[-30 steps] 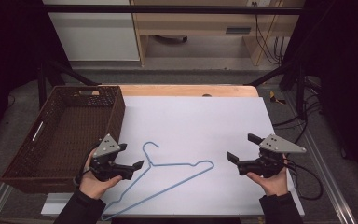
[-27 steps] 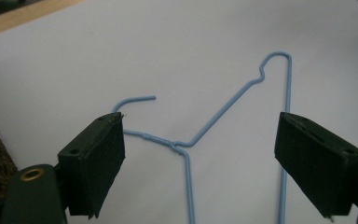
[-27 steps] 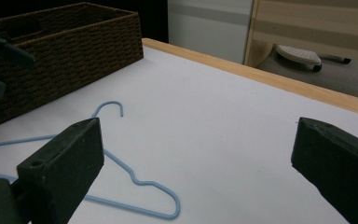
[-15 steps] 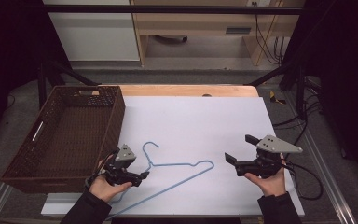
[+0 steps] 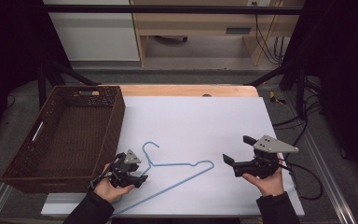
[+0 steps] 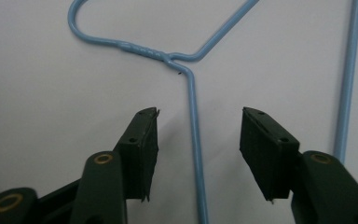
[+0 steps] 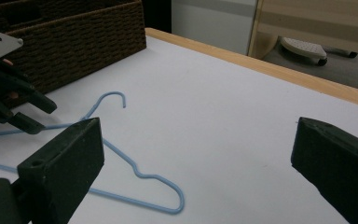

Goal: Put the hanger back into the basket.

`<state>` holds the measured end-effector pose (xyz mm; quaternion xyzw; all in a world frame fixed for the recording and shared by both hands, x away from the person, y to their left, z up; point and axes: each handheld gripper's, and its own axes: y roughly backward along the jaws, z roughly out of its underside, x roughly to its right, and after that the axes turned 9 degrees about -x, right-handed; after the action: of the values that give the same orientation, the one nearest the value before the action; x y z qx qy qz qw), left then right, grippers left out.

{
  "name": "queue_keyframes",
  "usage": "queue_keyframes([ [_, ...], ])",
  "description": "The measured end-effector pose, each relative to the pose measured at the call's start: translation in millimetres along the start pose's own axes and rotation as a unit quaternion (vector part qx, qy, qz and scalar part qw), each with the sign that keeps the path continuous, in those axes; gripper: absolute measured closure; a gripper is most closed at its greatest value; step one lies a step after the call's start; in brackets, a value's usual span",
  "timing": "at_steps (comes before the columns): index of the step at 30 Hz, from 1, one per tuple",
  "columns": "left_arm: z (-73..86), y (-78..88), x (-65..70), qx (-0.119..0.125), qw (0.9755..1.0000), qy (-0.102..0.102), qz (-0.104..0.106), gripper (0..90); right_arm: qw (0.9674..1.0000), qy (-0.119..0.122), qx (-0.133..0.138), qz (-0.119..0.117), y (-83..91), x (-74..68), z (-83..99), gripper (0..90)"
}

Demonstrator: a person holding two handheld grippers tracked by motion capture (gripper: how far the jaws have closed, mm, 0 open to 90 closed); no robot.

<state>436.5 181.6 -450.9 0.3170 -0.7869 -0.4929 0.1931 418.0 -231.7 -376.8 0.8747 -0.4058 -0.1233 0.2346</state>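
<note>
Blue wire hanger (image 6: 193, 135) lies between the spread left hand-held gripper (image 6: 198, 140) jaws.

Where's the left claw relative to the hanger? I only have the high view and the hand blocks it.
Observer: The left claw is open, straddling one blue wire of the hanger just below the twisted neck.
Operator: Closed on it?
Observer: No. There is a gap between the wire and each pad.
Operator: Right claw?
Observer: The right claw is wide open over bare table, with the hanger's shoulder bend ahead of it.
</note>
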Motion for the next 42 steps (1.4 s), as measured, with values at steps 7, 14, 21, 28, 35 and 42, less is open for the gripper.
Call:
queue_keyframes([
  [7, 1.0, -4.1, -1.2, -0.015, 0.9998, 0.010, 0.004, 59.4, 1.0000, 0.000, 0.000, 0.002, 0.0, 0.1, 0.0, 3.0],
  [14, 0.9, -8.4, 0.8, -0.026, 0.9996, 0.007, 0.000, 67.2, 1.0000, 0.000, -0.001, 0.001, -0.6, -0.2, 0.0, 3.0],
  [21, -0.5, -8.5, 2.0, -0.032, 0.9993, 0.020, -0.006, 74.5, 1.0000, -0.001, -0.001, 0.000, -0.7, -0.2, 0.0, 3.0],
  [28, -3.2, -8.7, 3.3, -0.042, 0.9987, 0.028, -0.007, 84.1, 1.0000, 0.001, -0.004, -0.001, -2.6, -0.6, 0.1, 2.9],
  [35, -5.2, -8.4, 3.1, -0.051, 0.9980, 0.037, -0.009, 86.5, 1.0000, -0.001, -0.008, -0.004, -5.0, -2.0, 0.3, 2.9],
  [42, -6.4, -8.2, 3.5, -0.055, 0.9974, 0.045, -0.012, 86.8, 0.9999, -0.002, -0.010, -0.009, -7.3, -3.1, 0.2, 3.0],
])
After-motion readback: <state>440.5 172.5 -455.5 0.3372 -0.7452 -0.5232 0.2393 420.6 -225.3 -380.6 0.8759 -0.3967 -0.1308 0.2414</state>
